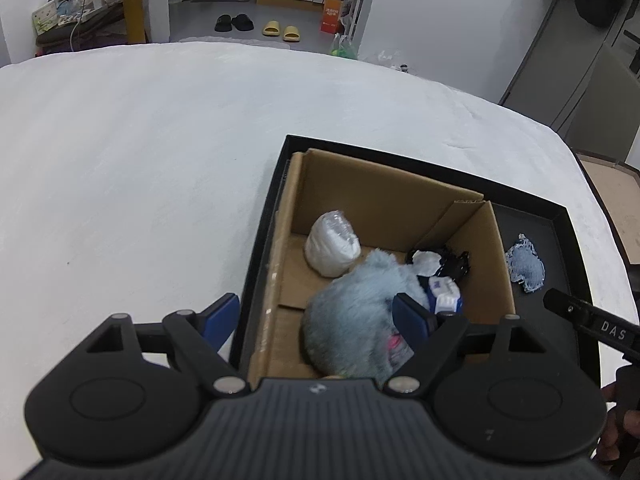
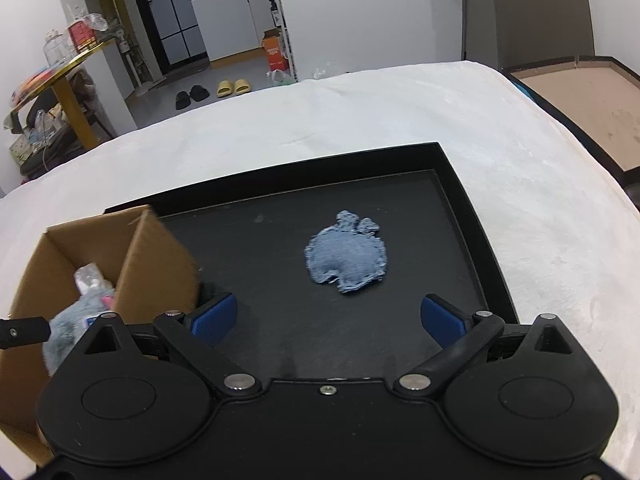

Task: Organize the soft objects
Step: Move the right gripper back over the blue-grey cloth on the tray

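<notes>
A brown cardboard box (image 1: 384, 196) stands inside a black tray (image 1: 560, 216) on a white cloth. In the box lie a grey-blue fluffy plush (image 1: 356, 308), a white wrapped bundle (image 1: 330, 246), and small black, white and blue items (image 1: 444, 280). A denim apple-shaped pad (image 1: 526, 268) lies flat on the tray floor right of the box; it also shows in the right wrist view (image 2: 346, 256). My left gripper (image 1: 320, 316) is open above the box's near left wall, holding nothing. My right gripper (image 2: 328, 316) is open and empty just short of the denim pad.
The white cloth (image 1: 140, 160) covers the table around the tray (image 2: 460, 184). The box (image 2: 152, 256) stands at the tray's left. Beyond the table are slippers (image 1: 256, 26), an orange carton (image 1: 332, 16), a cluttered chair (image 1: 80, 4), and a brown board (image 2: 580, 108) at right.
</notes>
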Motion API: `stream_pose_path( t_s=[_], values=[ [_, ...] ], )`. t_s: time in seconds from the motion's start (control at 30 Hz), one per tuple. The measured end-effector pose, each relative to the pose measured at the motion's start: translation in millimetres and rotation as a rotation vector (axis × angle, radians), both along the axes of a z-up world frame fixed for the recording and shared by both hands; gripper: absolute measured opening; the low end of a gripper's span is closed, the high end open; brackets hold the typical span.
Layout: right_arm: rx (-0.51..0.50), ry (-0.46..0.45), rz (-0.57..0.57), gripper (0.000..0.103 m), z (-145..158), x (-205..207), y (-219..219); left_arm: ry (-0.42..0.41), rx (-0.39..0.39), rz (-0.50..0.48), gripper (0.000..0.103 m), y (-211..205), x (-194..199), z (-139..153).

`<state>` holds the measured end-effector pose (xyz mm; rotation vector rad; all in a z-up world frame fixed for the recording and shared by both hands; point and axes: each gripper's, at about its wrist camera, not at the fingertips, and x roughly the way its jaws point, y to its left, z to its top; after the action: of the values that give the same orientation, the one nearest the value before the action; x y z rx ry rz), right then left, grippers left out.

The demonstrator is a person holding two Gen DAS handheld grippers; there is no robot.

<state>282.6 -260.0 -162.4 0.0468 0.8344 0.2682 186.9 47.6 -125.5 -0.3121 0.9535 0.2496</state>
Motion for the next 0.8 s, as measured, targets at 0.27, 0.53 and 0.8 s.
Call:
stream_pose_path(
  t_s=[0.27,0.53,0.8],
  values=[
    [0.009,0.007,0.021,0.085,-12,18,-13,0.022,0.028,0.000,0.085,-12,17,-2],
    [0.028,0.010,0.027,0.063,-23,35,-19,0.044,0.074,0.016,0.090,-23,27,-6],
    [0.023,0.002,0.040,0.062,-31,48,-16,0.055,0.084,0.019,0.090,-24,30,-5]
  ],
)
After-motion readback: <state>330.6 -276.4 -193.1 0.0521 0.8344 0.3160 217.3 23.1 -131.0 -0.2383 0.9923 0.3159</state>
